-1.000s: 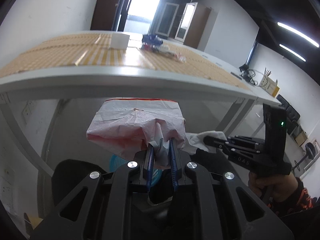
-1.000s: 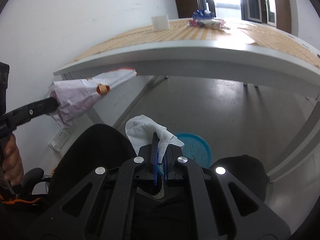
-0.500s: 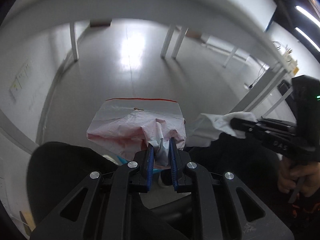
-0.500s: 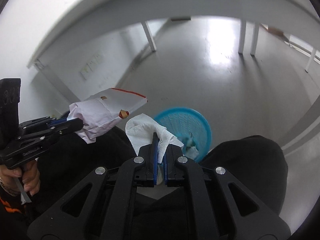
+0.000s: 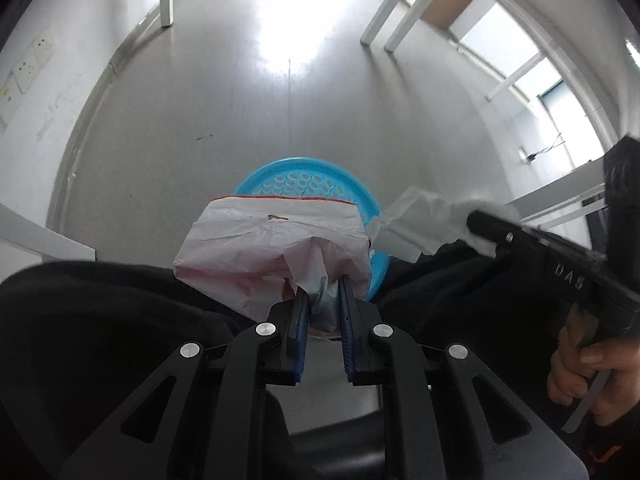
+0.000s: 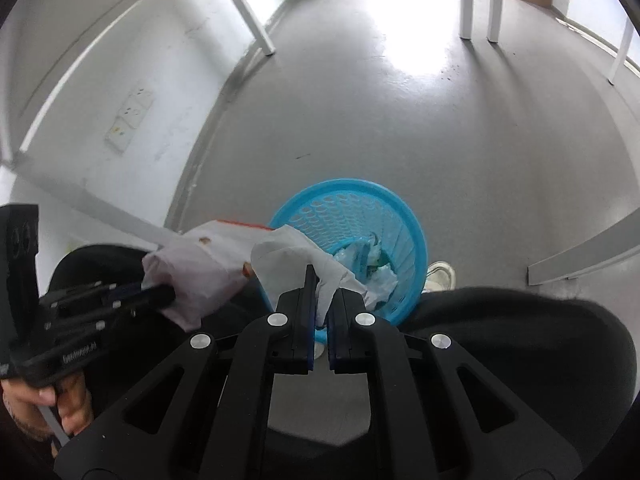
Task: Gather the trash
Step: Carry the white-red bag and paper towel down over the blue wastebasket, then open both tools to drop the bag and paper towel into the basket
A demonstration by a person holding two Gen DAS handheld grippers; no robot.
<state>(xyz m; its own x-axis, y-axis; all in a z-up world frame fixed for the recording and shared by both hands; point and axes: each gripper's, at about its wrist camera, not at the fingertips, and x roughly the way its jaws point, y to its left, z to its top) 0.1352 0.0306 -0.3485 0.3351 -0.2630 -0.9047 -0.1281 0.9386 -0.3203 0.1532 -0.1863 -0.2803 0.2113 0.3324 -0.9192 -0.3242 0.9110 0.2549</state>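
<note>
We have the left gripper (image 5: 323,300) clamped on a crumpled bag (image 5: 276,248) and the right gripper (image 6: 320,300) pinching a white tissue (image 6: 296,260), both directly above the blue bin (image 6: 404,236) between our knees.

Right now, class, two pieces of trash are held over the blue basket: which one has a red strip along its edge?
The crumpled pinkish-white paper bag in the left tool. The plain white tissue in the right tool has no red strip.
</note>
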